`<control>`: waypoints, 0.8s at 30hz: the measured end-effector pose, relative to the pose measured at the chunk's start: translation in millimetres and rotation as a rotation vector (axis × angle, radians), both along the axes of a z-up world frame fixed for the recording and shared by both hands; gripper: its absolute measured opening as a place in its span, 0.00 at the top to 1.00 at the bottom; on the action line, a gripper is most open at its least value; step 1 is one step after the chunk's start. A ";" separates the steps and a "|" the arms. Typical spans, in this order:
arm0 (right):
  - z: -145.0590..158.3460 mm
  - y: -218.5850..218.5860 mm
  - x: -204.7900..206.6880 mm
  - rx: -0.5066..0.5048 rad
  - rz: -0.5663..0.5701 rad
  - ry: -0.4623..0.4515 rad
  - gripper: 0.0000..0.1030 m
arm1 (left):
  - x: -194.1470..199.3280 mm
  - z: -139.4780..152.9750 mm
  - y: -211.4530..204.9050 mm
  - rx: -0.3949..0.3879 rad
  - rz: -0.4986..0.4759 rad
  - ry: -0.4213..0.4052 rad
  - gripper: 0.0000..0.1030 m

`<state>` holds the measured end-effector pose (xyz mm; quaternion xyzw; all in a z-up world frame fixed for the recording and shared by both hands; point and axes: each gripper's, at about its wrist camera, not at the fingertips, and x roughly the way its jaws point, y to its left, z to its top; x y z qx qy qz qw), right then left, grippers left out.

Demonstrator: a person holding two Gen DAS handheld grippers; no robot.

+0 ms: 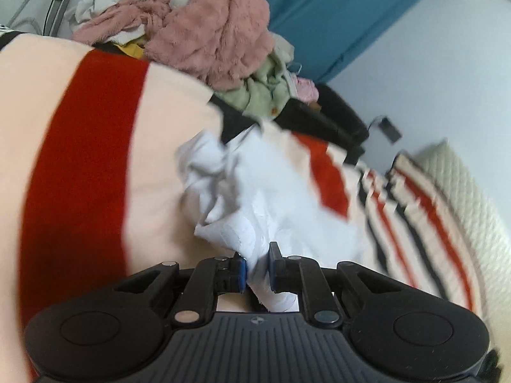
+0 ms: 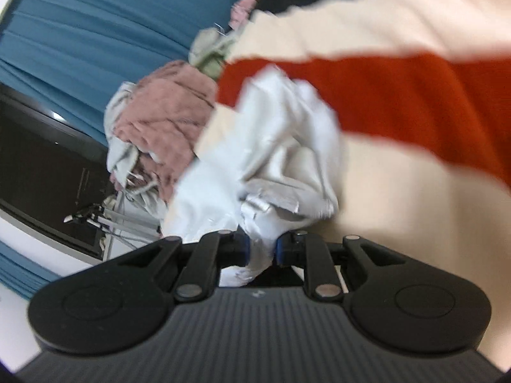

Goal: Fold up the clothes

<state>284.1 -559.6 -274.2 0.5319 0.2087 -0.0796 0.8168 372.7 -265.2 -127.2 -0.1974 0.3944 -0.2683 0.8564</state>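
A crumpled white garment [image 1: 268, 191] hangs bunched over a cream bedspread with red stripes [image 1: 80, 159]. My left gripper [image 1: 258, 269] is shut on a fold of the white garment, which passes between its blue pads. In the right wrist view the same white garment [image 2: 281, 146] is bunched and blurred. My right gripper [image 2: 261, 249] is shut on another part of it. Both views are tilted and motion-blurred.
A pile of clothes lies at the bed's far side, with a fluffy pink piece [image 1: 210, 28] [image 2: 166, 111] and a pale green one [image 1: 262, 89]. Blue curtains [image 2: 111, 19], a dark screen [image 2: 41, 172], a white wall [image 1: 431, 73] and a white quilted pillow [image 1: 463, 185] surround the bed.
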 end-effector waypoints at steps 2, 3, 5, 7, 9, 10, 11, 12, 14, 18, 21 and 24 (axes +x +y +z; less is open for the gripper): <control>-10.1 9.9 -10.8 -0.007 0.002 0.024 0.79 | -11.6 -10.8 3.7 0.060 -0.021 -0.009 0.82; -10.8 12.0 -14.8 0.003 0.000 0.042 0.79 | -15.4 -14.3 5.9 0.081 -0.032 -0.018 0.78; -10.4 15.7 -23.0 0.022 -0.003 0.078 0.79 | -21.9 -11.5 10.5 0.124 -0.040 -0.028 0.75; 4.2 20.8 -31.6 0.004 -0.002 0.128 0.79 | -30.6 -2.7 15.9 0.168 -0.051 -0.039 0.73; 25.1 29.0 -40.6 -0.048 0.018 0.168 0.78 | -47.6 17.7 19.5 0.217 -0.061 -0.080 0.63; 36.7 34.0 -46.1 -0.079 0.036 0.176 0.78 | -56.6 29.8 21.6 0.232 -0.066 -0.107 0.61; 48.4 39.0 -51.6 -0.109 0.054 0.184 0.78 | -66.3 44.4 24.0 0.238 -0.063 -0.130 0.59; 61.1 44.1 -57.3 -0.141 0.069 0.189 0.78 | -76.0 60.1 26.1 0.238 -0.063 -0.148 0.59; 91.1 54.1 -69.3 -0.207 0.090 0.188 0.78 | -96.1 91.7 30.3 0.243 -0.061 -0.191 0.59; 155.9 80.9 -100.1 -0.354 0.112 0.136 0.78 | -140.0 153.8 40.2 0.252 -0.051 -0.295 0.59; 204.9 103.2 -124.0 -0.459 0.117 0.099 0.78 | -174.8 194.4 53.2 0.244 -0.045 -0.340 0.56; 242.3 124.3 -152.7 -0.524 0.127 0.050 0.64 | -217.3 231.6 67.1 0.256 -0.046 -0.396 0.47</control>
